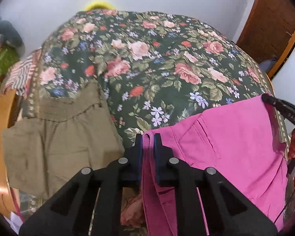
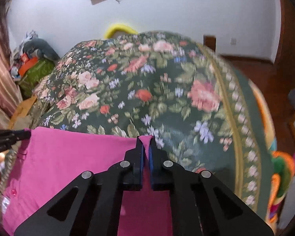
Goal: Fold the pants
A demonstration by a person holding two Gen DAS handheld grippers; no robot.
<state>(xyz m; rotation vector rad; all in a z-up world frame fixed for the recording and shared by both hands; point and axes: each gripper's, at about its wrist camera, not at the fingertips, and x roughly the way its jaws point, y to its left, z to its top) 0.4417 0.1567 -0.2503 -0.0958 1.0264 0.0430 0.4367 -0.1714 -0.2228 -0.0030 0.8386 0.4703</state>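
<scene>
A: State of the grip?
B: Pink cotton pants (image 1: 226, 137) are pinched at both near corners: left gripper (image 1: 148, 137) and right gripper (image 2: 145, 139) each clamped on fabric.
A: Orientation?
B: The held edge is stretched sideways between the grippers; the floral bedspread (image 1: 147, 59) lies ahead.

The pants (image 1: 236, 143) lie on the near edge of the bedspread (image 1: 147, 63), with another garment (image 1: 59, 137) well to their left. The left gripper (image 1: 148, 137) pinches their left corner, and the right gripper (image 2: 146, 139) their right corner.
</scene>
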